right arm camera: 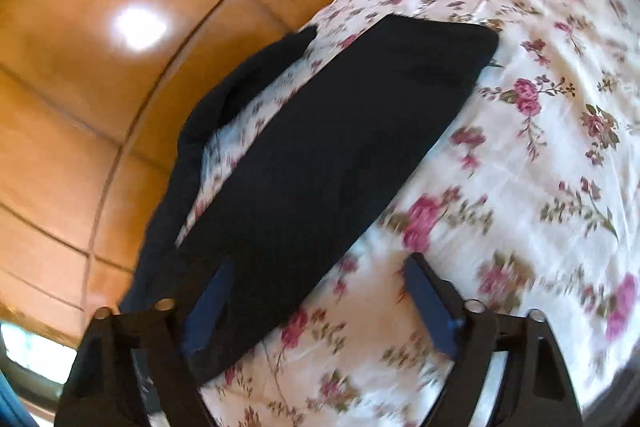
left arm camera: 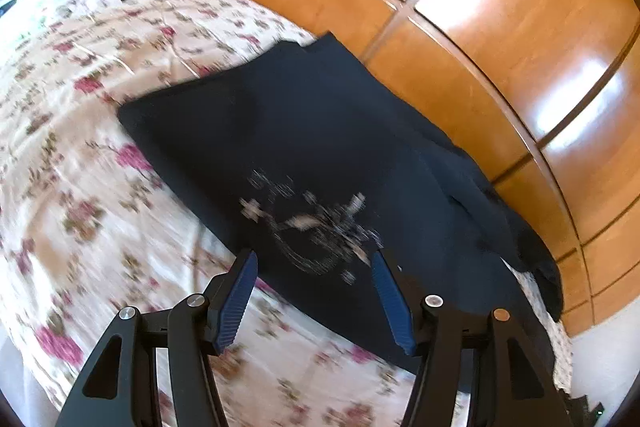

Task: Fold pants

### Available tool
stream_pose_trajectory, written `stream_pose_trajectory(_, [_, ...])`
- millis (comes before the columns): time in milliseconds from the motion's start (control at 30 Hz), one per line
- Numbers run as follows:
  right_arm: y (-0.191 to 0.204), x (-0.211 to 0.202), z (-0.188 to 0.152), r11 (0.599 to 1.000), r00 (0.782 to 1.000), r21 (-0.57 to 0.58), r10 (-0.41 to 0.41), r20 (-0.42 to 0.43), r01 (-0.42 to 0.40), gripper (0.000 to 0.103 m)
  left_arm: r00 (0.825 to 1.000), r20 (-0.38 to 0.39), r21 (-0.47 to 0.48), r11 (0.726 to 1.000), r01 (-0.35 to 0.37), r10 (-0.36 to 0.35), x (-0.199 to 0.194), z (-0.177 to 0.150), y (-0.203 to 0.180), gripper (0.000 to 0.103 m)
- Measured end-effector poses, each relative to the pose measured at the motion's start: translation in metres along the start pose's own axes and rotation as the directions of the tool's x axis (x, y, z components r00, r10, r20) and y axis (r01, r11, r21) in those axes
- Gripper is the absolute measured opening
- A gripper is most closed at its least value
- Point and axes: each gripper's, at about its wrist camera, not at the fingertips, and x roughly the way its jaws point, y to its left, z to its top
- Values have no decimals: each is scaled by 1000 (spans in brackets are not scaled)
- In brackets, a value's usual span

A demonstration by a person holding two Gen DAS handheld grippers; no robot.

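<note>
Dark navy pants [left arm camera: 312, 131] lie folded flat on a floral bedsheet [left arm camera: 100, 187], with a white print [left arm camera: 312, 227] on the near part. My left gripper [left arm camera: 314, 254] hovers open just over that print, its blue pads [left arm camera: 236, 299] well apart and nothing pressed between them. In the right wrist view the pants [right arm camera: 340, 131] run diagonally across the bed. My right gripper [right arm camera: 320, 261] is open above their near end; the left pad [right arm camera: 212, 299] is over the dark cloth, the right one over the sheet. Both views are blurred.
A wooden panelled wardrobe [left arm camera: 460, 7] stands close along the bed's far side. A second strip of dark cloth [right arm camera: 224, 95] lies along that bed edge; whether it belongs to the pants I cannot tell. Floral sheet [right arm camera: 520, 167] spreads wide beside the pants.
</note>
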Motion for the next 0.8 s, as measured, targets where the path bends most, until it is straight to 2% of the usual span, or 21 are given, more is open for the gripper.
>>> stream_pose_trajectory(100, [-7, 0, 10, 999, 999, 21, 45, 23, -45, 80, 1000, 15, -3, 1000, 7, -7, 3, 3, 10, 60])
stream_pose_trajectory(167, [-17, 2, 16, 994, 996, 61, 83, 44, -85, 73, 1000, 8, -13, 1000, 6, -6, 6, 0, 10, 60])
stream_pose_trajectory(233, [-26, 7, 22, 992, 994, 81, 93, 56, -98, 58, 999, 8, -40, 998, 39, -38, 9, -2, 18, 60])
stream_pose_trajectory(333, [-39, 11, 29, 982, 988, 114, 141, 70, -148, 43, 995, 38, -49, 994, 94, -92, 11, -3, 25, 60])
stream_pose_trajectory(433, [-50, 14, 37, 971, 977, 127, 195, 82, -204, 32, 986, 59, -63, 986, 157, -153, 10, -4, 35, 61])
stream_pose_trajectory(533, [-53, 18, 40, 971, 976, 106, 205, 77, -212, 23, 981, 65, -73, 979, 188, -184, 9, -3, 39, 61])
stream_pose_trajectory(600, [-52, 23, 42, 975, 978, 90, 195, 74, -201, 20, 978, 59, -68, 977, 204, -200, 11, 0, 39, 61])
stream_pose_trajectory(800, [-41, 31, 44, 987, 984, 6, 162, 68, -163, 19, 971, 60, -118, 964, 238, -232, 25, 18, 42, 61])
